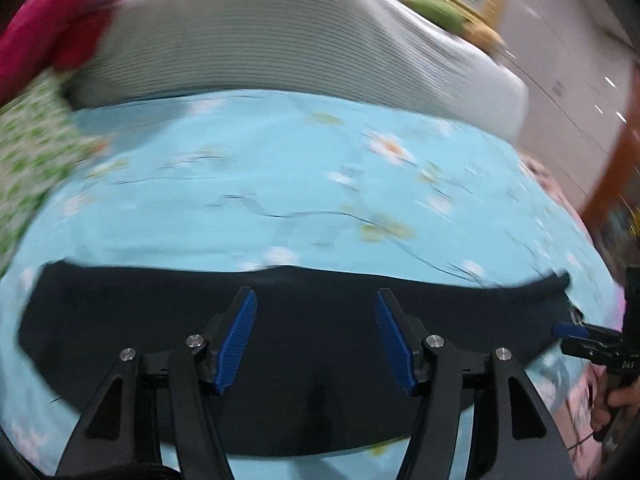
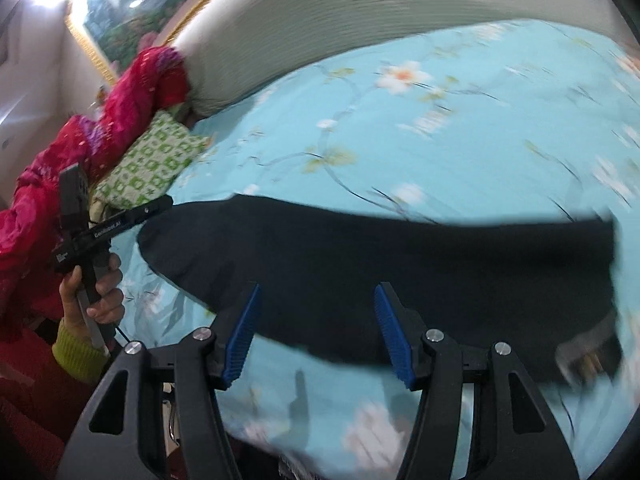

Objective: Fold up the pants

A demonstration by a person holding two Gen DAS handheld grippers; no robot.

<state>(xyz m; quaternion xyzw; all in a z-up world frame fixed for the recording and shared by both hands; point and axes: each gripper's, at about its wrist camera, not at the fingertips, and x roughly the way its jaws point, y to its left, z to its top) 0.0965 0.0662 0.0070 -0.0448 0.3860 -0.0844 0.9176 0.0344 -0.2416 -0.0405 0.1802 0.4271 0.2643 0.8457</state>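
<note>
Dark navy pants [image 1: 312,344] lie flat in a long strip across a light blue flowered bedspread [image 1: 280,184]. My left gripper [image 1: 316,316] is open and empty, hovering over the middle of the pants. In the right wrist view the pants [image 2: 400,264] stretch from left to right, with a waistband label near the right end. My right gripper [image 2: 316,312] is open and empty above the pants' near edge. The right gripper also shows at the right edge of the left wrist view [image 1: 564,330], by the pants' end. The left gripper shows in the right wrist view [image 2: 160,204], at the pants' left end.
A large grey ribbed pillow [image 1: 280,40] lies at the head of the bed. A red garment [image 2: 100,120] and a green patterned cushion [image 2: 152,160] sit at the bed's left side. A gold-framed picture [image 2: 128,28] hangs behind. Both views are motion-blurred.
</note>
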